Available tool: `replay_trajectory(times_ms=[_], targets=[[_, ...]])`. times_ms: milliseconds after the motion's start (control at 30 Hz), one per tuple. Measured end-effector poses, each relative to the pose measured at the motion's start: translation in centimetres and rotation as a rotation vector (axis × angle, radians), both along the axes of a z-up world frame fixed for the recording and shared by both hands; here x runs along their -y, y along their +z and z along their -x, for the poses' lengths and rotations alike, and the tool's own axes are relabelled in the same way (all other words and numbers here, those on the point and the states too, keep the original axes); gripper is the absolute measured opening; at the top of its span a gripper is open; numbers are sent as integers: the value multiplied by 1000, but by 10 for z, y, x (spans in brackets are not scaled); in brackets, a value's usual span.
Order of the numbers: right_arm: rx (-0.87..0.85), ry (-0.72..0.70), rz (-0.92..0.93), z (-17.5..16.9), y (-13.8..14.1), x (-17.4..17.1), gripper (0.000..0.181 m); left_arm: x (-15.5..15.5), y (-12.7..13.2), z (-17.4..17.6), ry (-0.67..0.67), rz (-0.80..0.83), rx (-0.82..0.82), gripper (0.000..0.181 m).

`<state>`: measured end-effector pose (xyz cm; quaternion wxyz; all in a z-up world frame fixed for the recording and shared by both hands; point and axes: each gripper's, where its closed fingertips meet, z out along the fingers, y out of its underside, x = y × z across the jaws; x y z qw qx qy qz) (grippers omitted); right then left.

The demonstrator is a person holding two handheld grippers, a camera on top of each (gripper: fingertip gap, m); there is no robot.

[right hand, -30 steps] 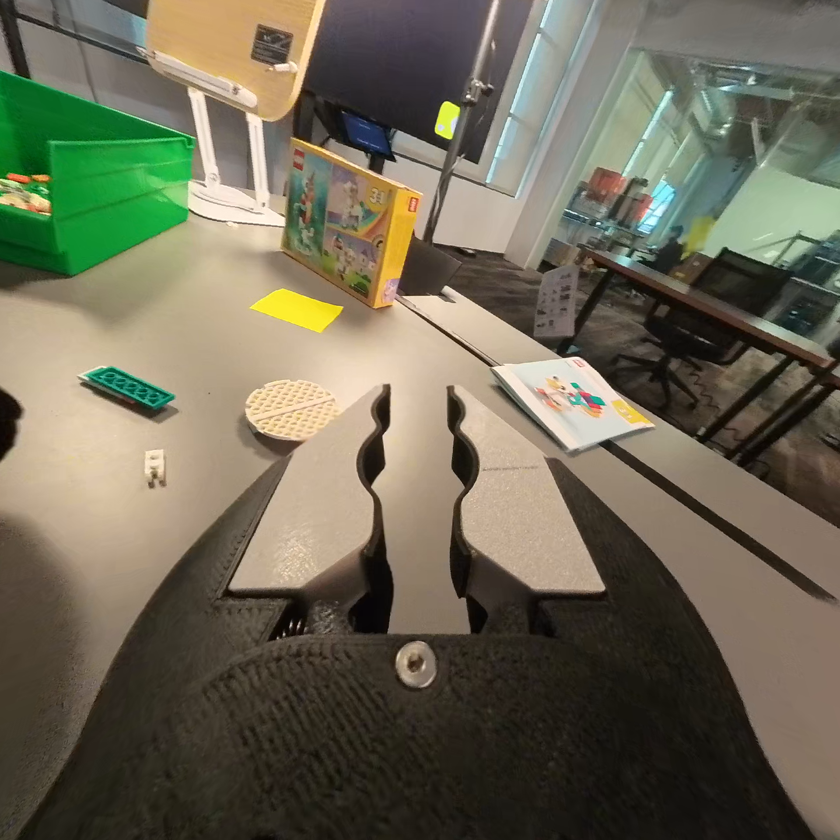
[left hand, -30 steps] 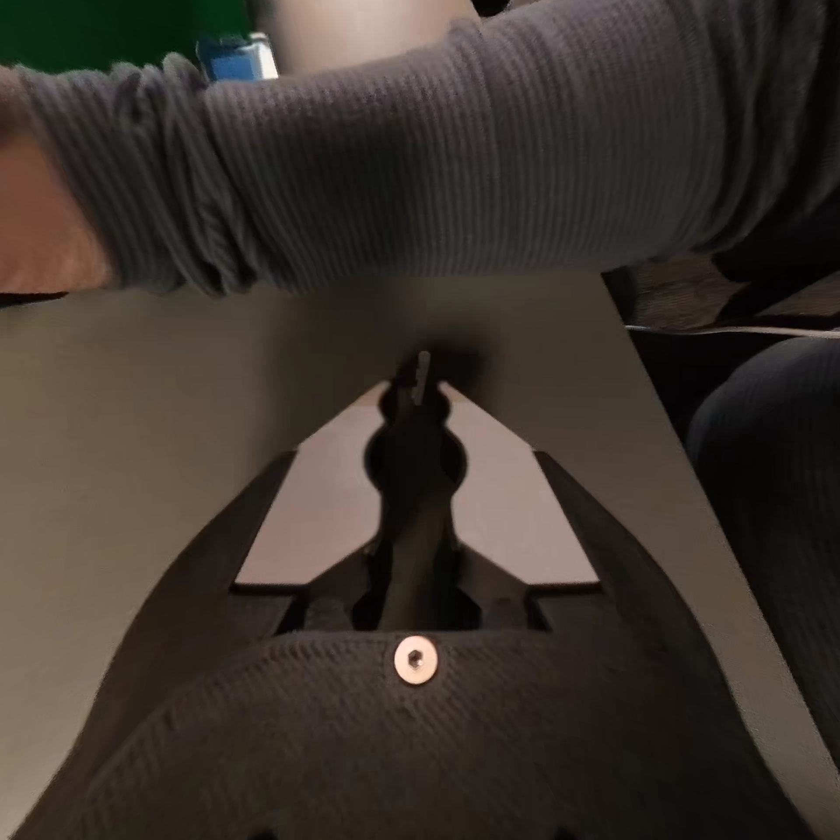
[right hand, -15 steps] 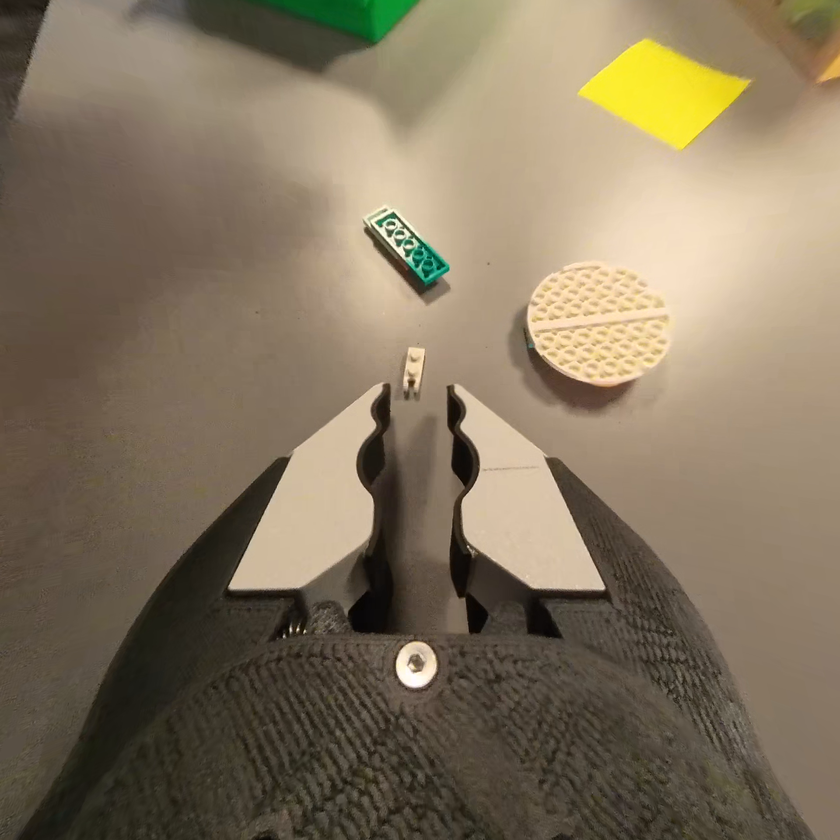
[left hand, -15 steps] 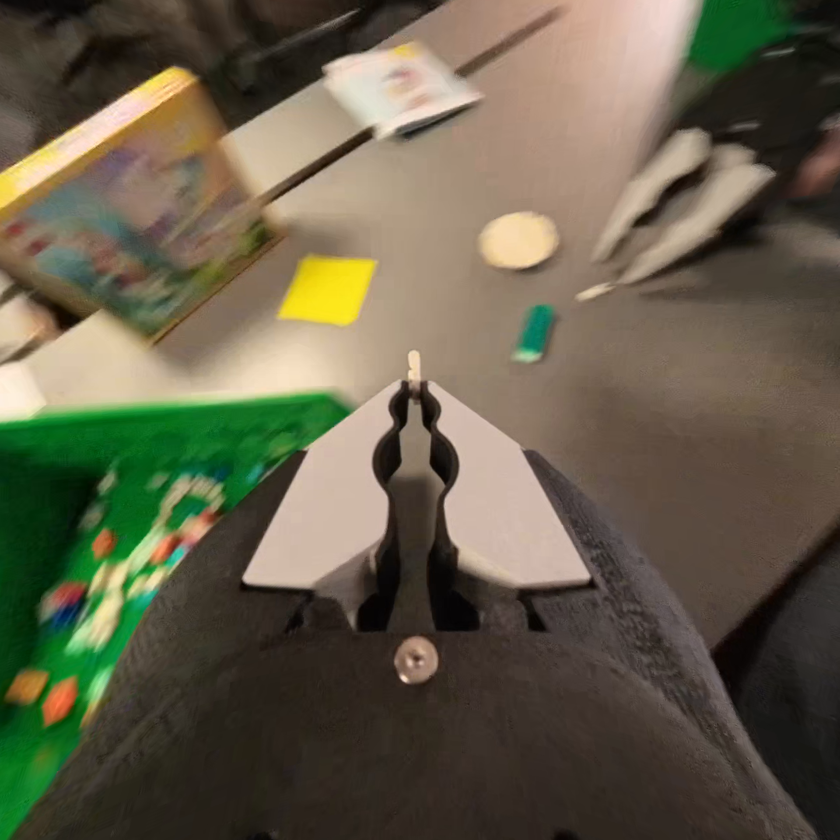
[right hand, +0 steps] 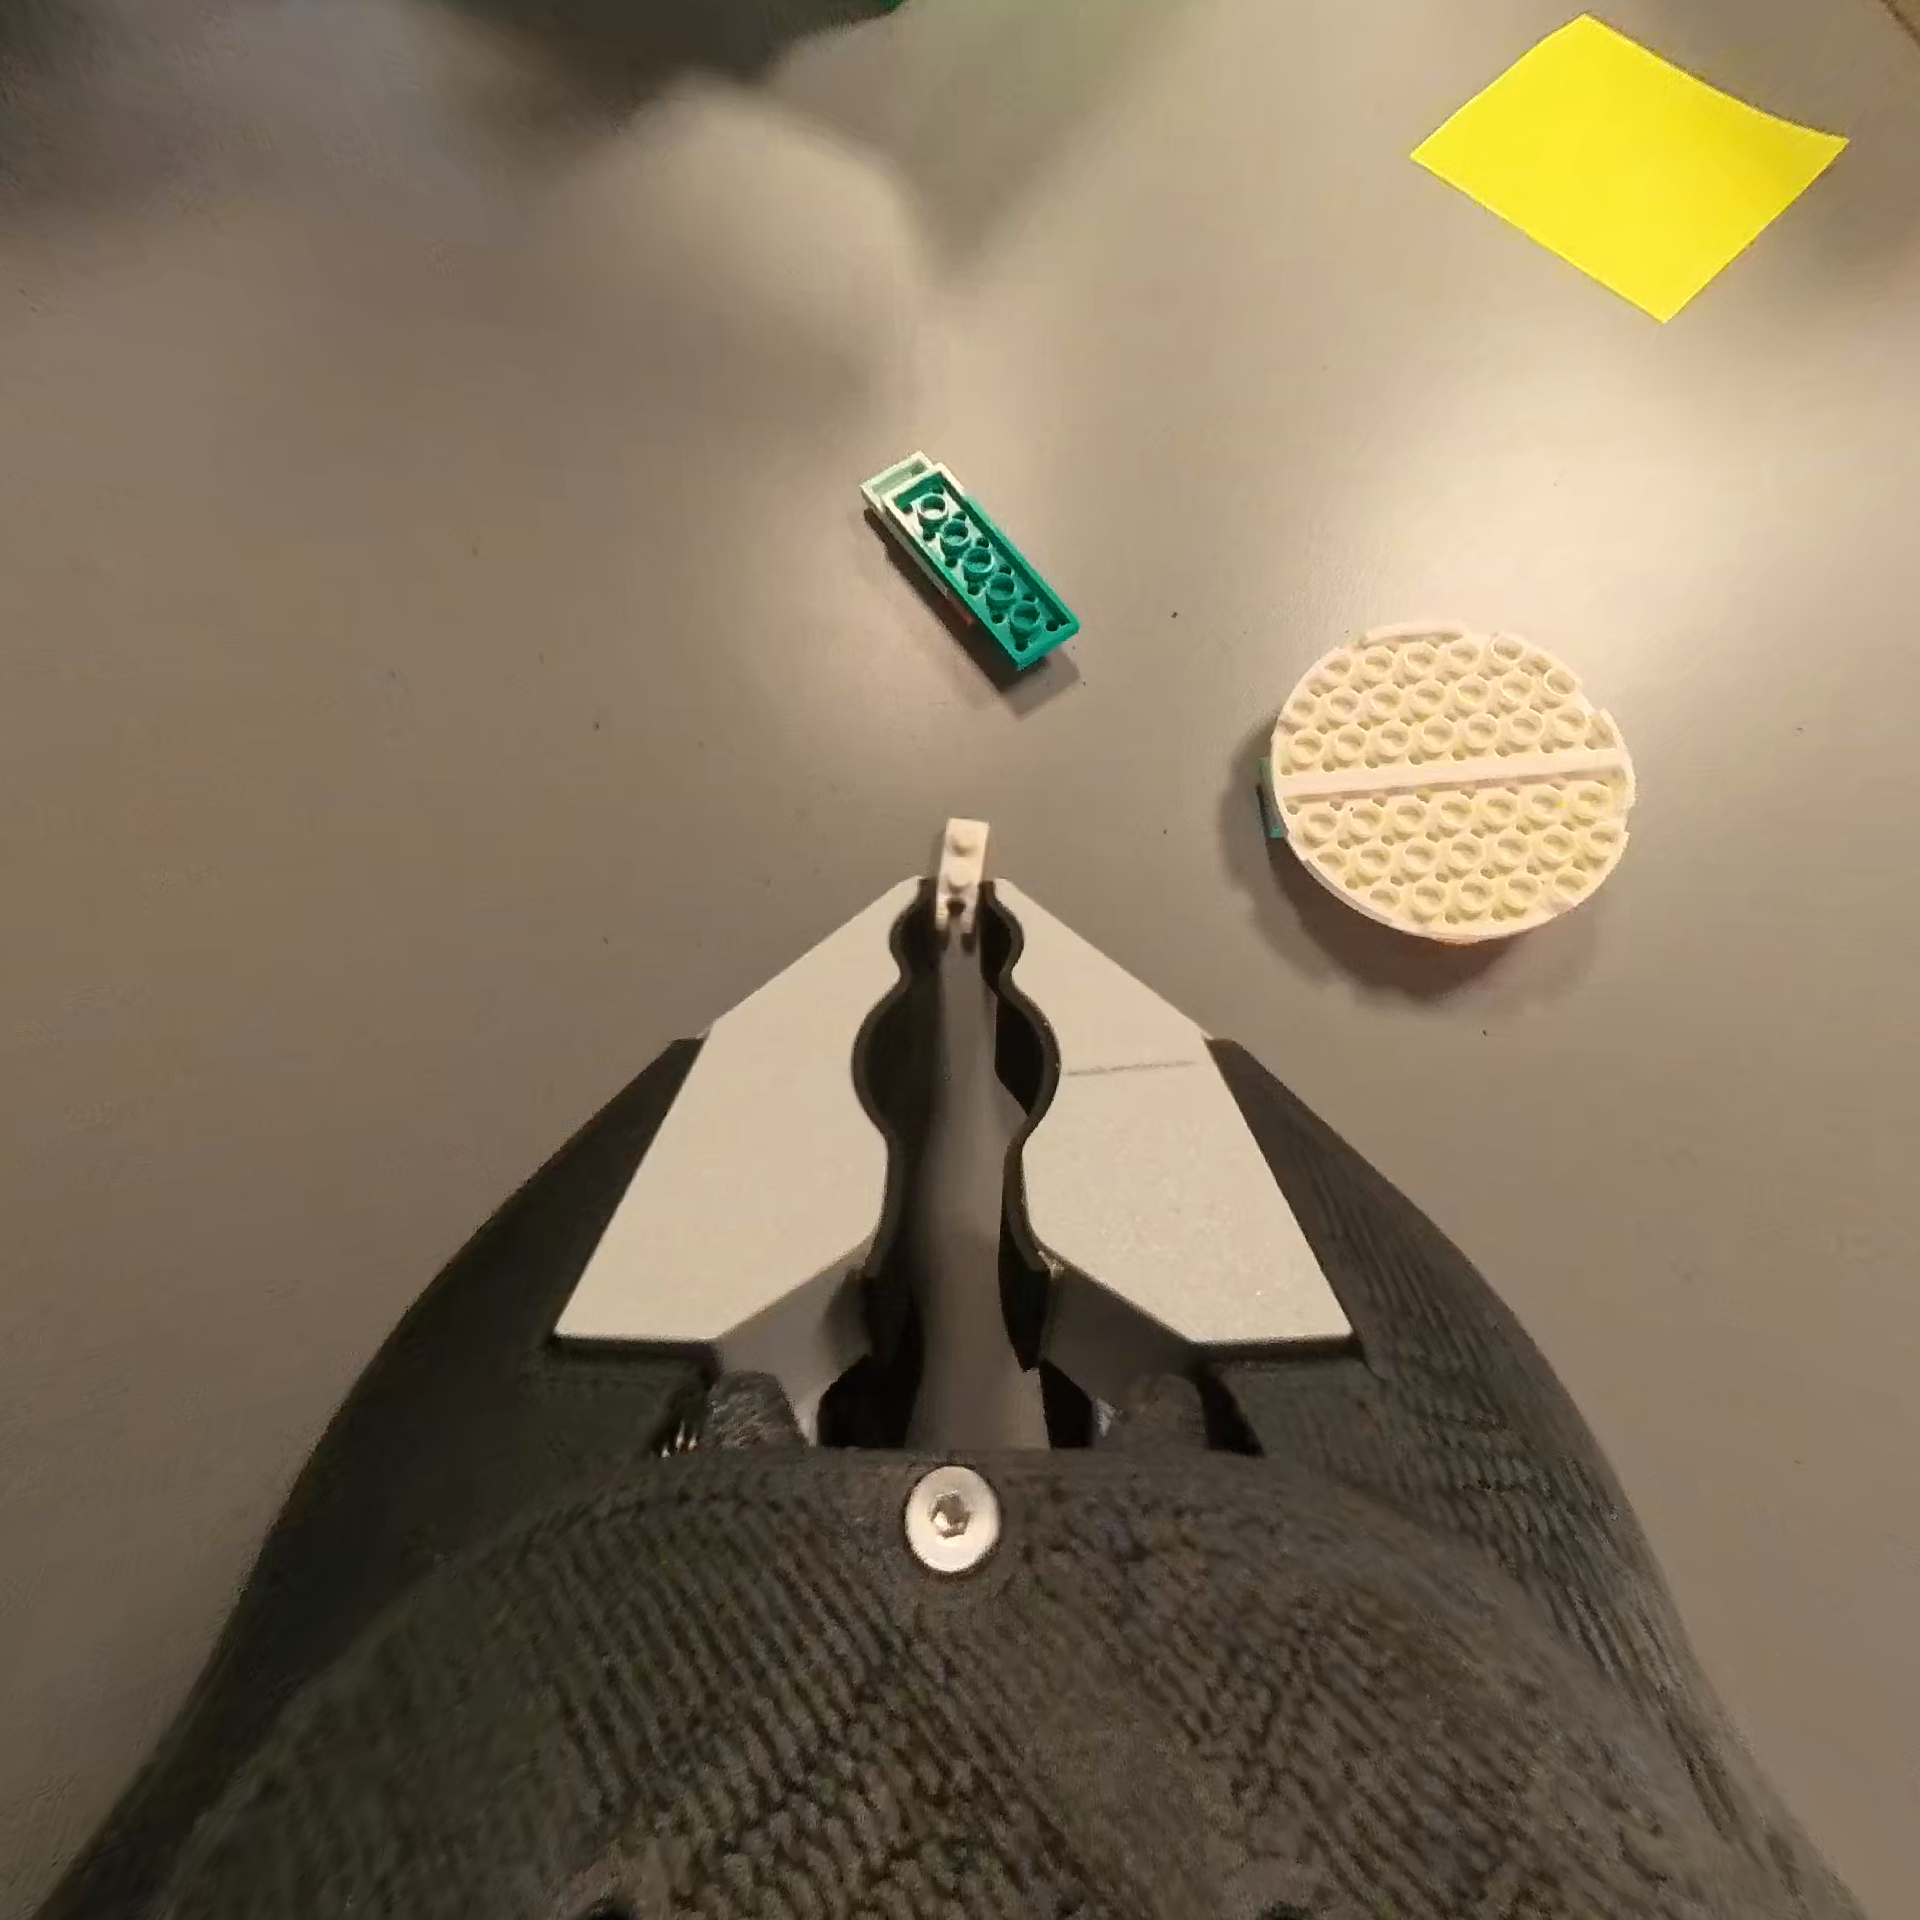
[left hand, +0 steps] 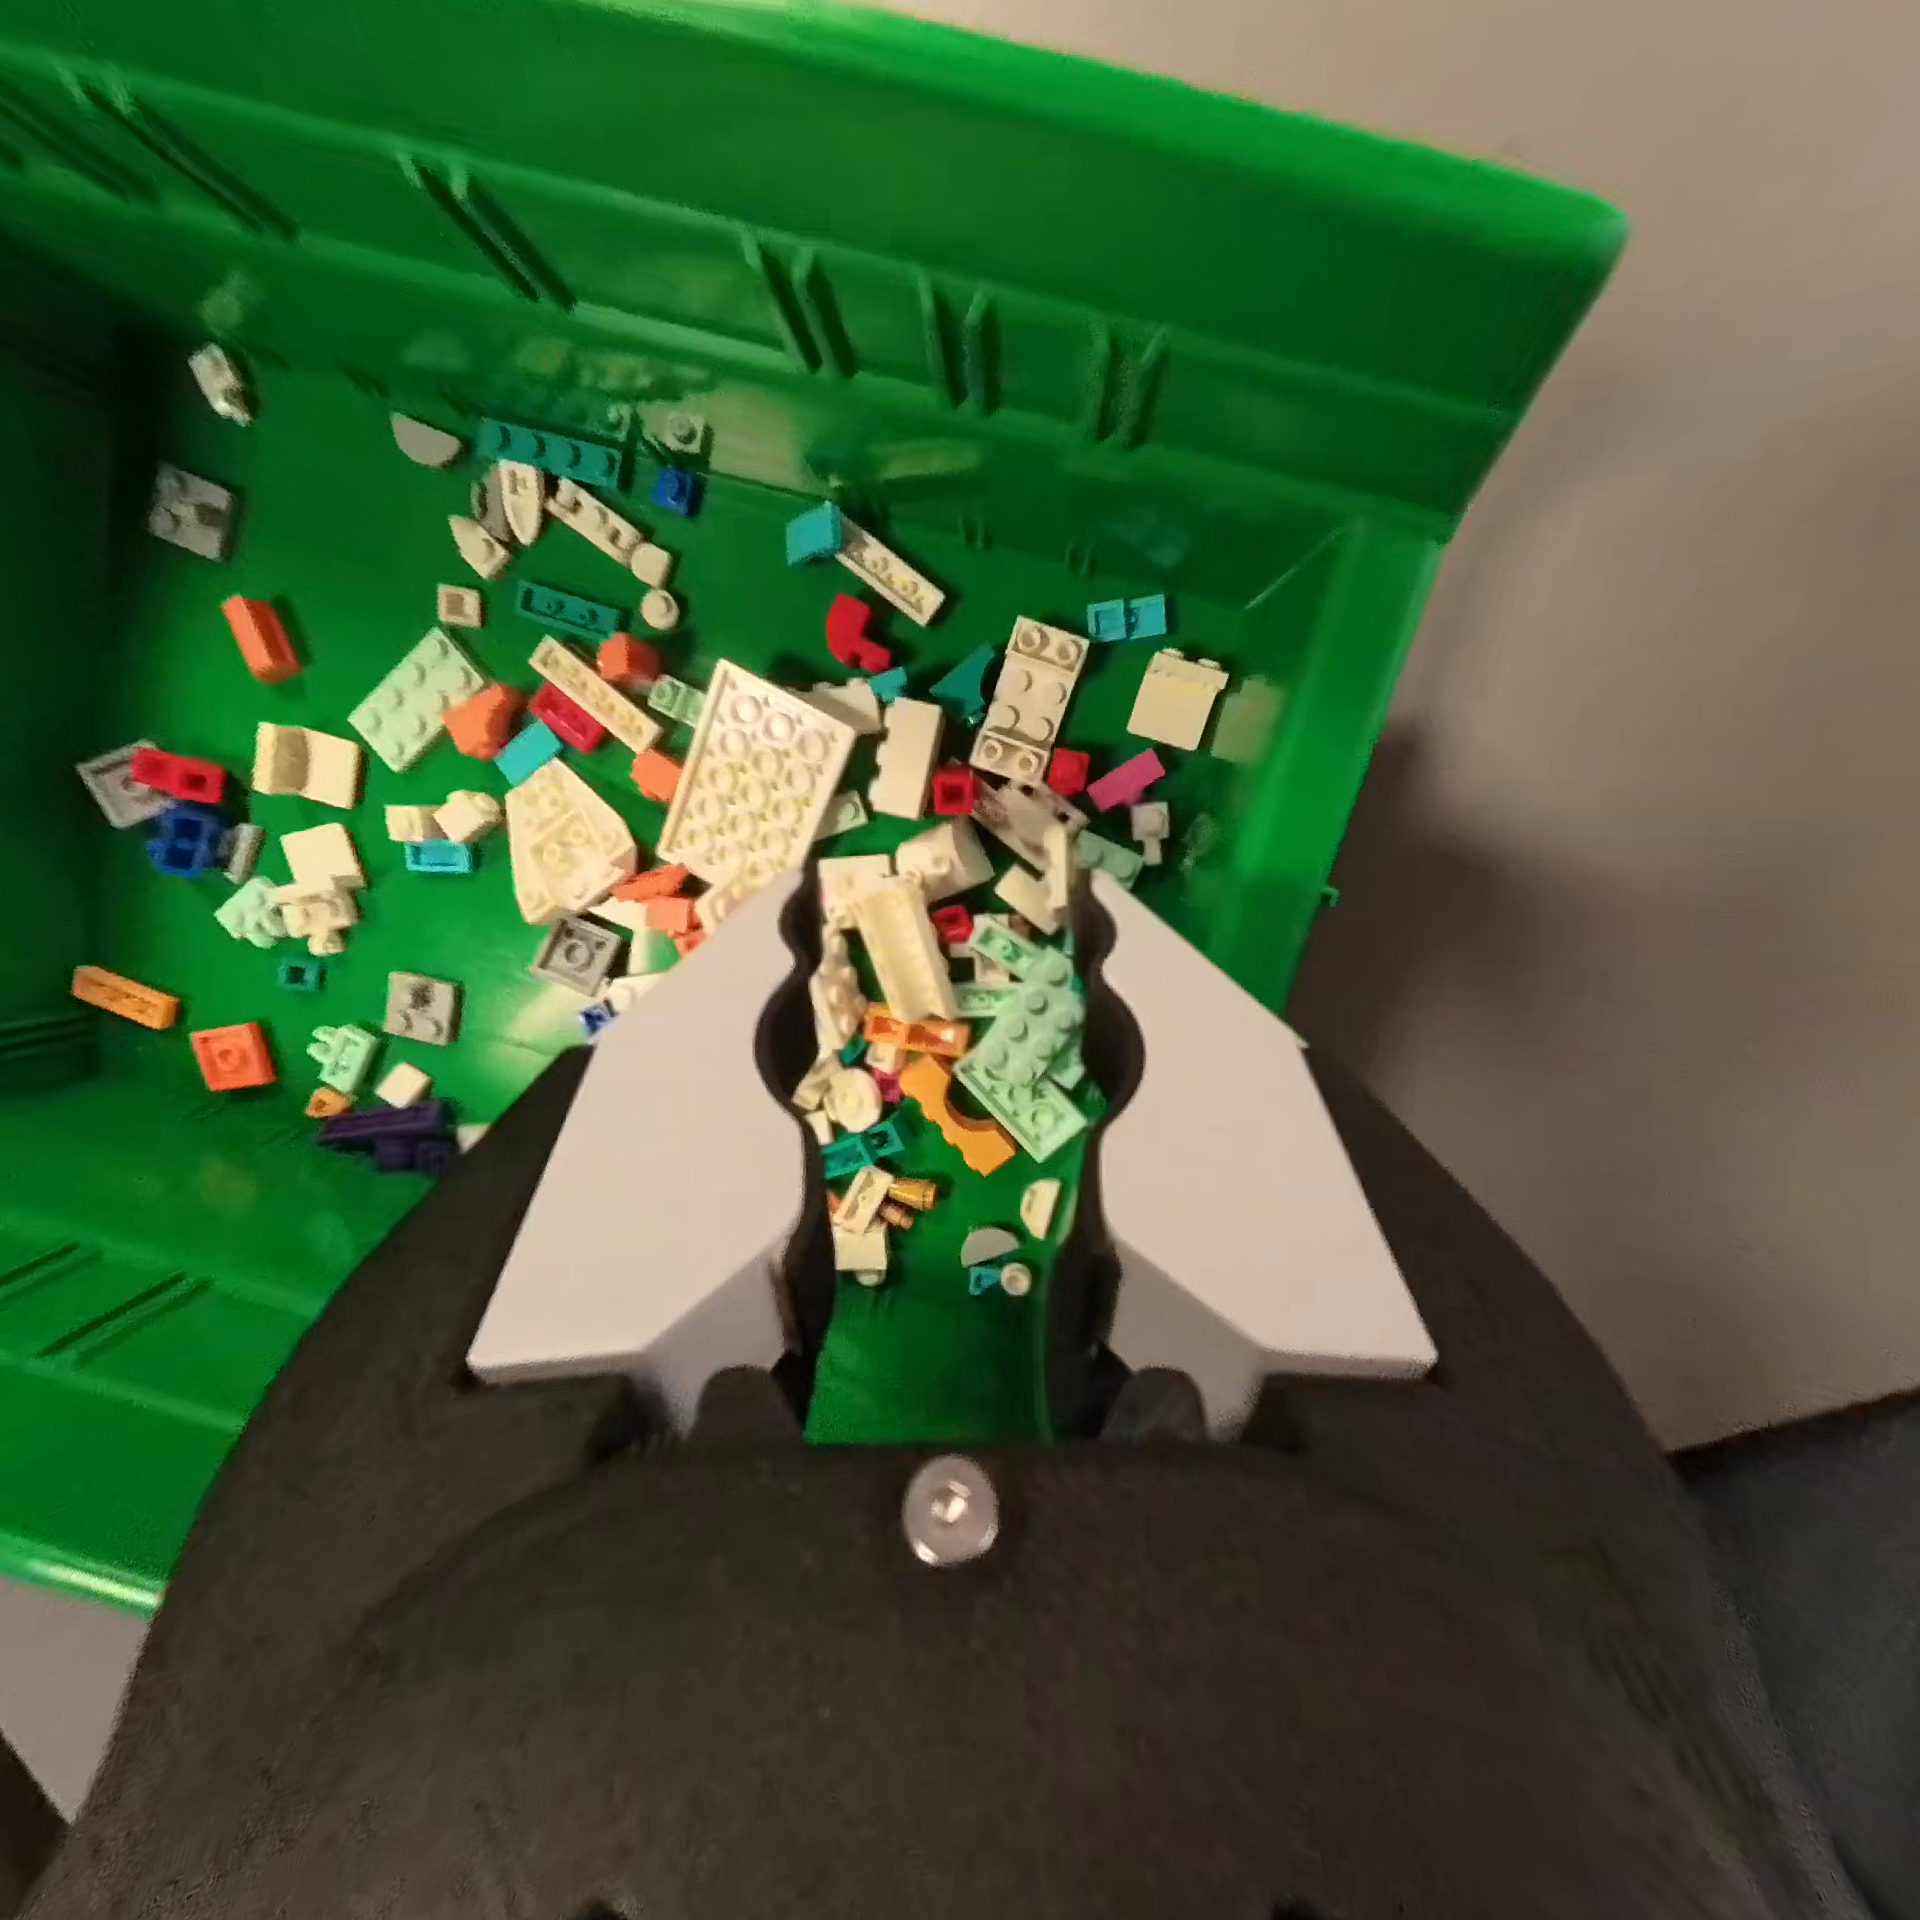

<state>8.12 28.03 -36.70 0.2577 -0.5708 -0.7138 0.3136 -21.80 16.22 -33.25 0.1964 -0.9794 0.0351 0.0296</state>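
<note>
Over green bin (left hand: pixel 1039 208), left gripper (left hand: pixel 945 883) parted, right gripper (right hand: pixel 961 883) pinching white piece (right hand: pixel 958 868)

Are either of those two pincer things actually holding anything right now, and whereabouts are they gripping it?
The right gripper pinches a small white brick by its near end, on the grey table. The left gripper is open and empty above the green bin.

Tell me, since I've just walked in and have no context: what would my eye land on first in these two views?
The bright green bin full of scattered multicoloured toy bricks fills the left wrist view, with the left gripper open above the heap. In the right wrist view, the right gripper pinches a small white piece on the grey table. Beyond it lie a teal plate, a round cream plate to the right and a yellow paper square at top right.
</note>
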Motion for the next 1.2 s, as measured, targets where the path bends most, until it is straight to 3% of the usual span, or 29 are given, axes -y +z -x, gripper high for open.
replay_trajectory(times_ms=[167,267,367,433,533,667,833,900,967,1033,1100,1200], targets=[[23,-9,-36,2,0,0,5,4,2,11,75,-8,-12,65],[-94,13,-155,16,25,4,5,-11,35,4,94,-233,-34,63],[-341,84,-344,40,73,26,4,-31,84,-78,-145,-576,216,51],[-479,147,-468,49,98,48,4,-27,100,-146,-363,-664,445,40],[-592,218,-644,56,115,74,4,-23,100,-212,-531,-671,658,32],[-624,267,-746,59,117,90,4,-24,86,-248,-579,-639,783,22],[-621,305,-781,59,115,97,5,-24,80,-257,-572,-605,859,19],[-608,314,-806,59,112,97,5,-26,77,-254,-549,-592,867,5],[-593,323,-816,61,107,99,5,-24,71,-253,-546,-558,859,4],[-595,309,-805,62,105,98,27,-23,70,-247,-556,-558,808,3],[-580,258,-739,60,104,86,37,-26,83,-225,-514,-641,707,3],[-516,158,-575,56,95,59,43,-36,102,-139,-278,-754,333,3]])
